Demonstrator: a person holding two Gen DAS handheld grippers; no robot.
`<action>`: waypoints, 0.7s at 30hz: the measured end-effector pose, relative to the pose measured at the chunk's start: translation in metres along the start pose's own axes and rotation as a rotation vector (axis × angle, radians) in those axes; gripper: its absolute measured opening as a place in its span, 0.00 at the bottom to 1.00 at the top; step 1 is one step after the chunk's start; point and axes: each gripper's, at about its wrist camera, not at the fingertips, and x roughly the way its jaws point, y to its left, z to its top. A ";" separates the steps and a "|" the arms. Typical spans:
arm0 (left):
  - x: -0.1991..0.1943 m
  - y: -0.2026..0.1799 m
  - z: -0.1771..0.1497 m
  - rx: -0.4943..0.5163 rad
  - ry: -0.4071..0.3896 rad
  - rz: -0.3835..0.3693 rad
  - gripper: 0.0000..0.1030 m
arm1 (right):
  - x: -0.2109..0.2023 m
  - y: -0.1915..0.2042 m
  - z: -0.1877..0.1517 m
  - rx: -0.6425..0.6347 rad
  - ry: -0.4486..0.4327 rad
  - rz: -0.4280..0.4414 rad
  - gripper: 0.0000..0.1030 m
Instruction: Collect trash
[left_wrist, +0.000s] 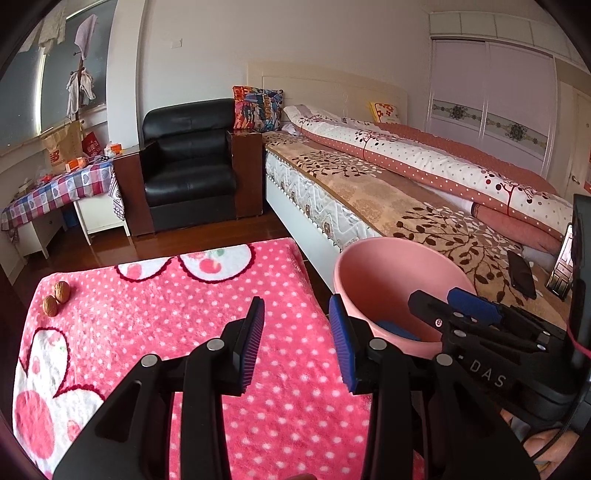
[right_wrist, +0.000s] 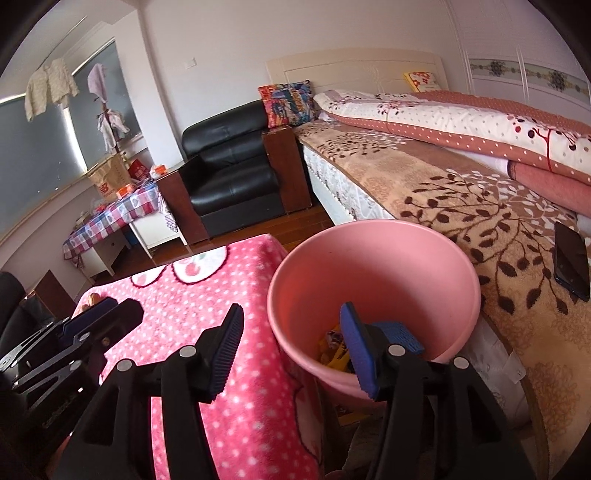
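A pink bin (right_wrist: 373, 258) stands between the pink polka-dot blanket (left_wrist: 192, 306) and the bed; it also shows in the left wrist view (left_wrist: 388, 273). Yellow wrappers (right_wrist: 334, 356) and a blue perforated piece (right_wrist: 400, 334) lie at its bottom. Two walnuts (left_wrist: 56, 298) lie at the blanket's far left corner. My left gripper (left_wrist: 297, 345) is open and empty over the blanket, left of the bin. My right gripper (right_wrist: 291, 354) is open and empty, straddling the bin's near rim, right finger inside it.
A bed with a brown leaf blanket (right_wrist: 461, 206) runs along the right, with a black phone (right_wrist: 570, 260) on it. A black armchair (left_wrist: 188, 166) stands behind the blanket. A low table with a checked cloth (left_wrist: 55, 192) holds boxes at far left.
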 end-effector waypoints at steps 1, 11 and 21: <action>-0.002 0.003 0.000 -0.004 -0.002 0.003 0.36 | -0.002 0.004 -0.001 -0.007 -0.002 0.001 0.53; -0.027 0.028 -0.007 -0.046 -0.034 0.033 0.36 | -0.017 0.043 -0.015 -0.064 0.002 0.024 0.53; -0.047 0.052 -0.014 -0.079 -0.058 0.060 0.36 | -0.028 0.074 -0.024 -0.120 -0.008 0.042 0.62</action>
